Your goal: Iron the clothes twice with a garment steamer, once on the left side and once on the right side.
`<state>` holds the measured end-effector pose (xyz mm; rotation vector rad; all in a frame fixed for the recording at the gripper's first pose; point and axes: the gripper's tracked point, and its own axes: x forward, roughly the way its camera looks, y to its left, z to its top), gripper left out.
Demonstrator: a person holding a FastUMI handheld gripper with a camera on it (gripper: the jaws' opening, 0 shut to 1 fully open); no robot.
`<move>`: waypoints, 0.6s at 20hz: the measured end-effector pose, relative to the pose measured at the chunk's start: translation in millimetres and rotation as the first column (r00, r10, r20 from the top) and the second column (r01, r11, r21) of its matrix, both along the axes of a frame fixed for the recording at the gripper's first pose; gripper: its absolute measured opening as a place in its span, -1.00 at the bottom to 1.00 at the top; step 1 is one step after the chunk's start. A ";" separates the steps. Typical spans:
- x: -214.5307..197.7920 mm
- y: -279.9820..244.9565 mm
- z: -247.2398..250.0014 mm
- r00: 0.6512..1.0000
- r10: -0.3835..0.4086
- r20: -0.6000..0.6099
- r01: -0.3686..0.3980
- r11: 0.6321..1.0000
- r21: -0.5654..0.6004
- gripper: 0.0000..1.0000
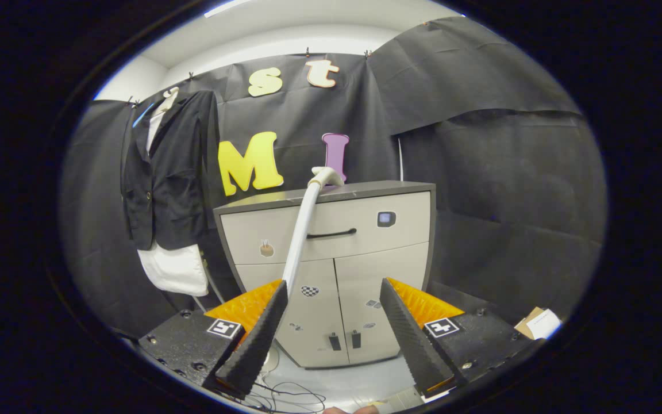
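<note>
A dark jacket [167, 172] over a white shirt [176, 267] hangs on the booth wall, to the left of a grey cabinet [331, 270]. A white steamer wand [302, 230] leans against the cabinet, its head [325, 175] resting at the cabinet's top edge. My gripper [331, 299] stands open well short of the cabinet, nothing between its black ribbed fingers [262, 333]. The wand's lower end passes behind the left finger.
The cabinet has a drawer with a dark handle [331, 233] and two doors below. Cables [285, 397] lie on the floor below the fingers. A cardboard piece with paper [538, 323] lies on the floor to the right.
</note>
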<state>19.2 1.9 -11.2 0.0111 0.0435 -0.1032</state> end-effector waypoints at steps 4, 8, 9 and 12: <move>13.6 8.6 0.2 0.999 -0.020 -0.026 0.020 1.000 0.007 1.00; 28.3 19.3 13.7 0.998 -0.062 -0.022 0.062 0.998 0.004 1.00; 30.9 21.5 16.3 0.997 -0.076 -0.021 0.076 0.997 -0.001 1.00; 35.4 31.7 33.8 0.993 -0.116 0.003 0.116 0.993 -0.009 1.00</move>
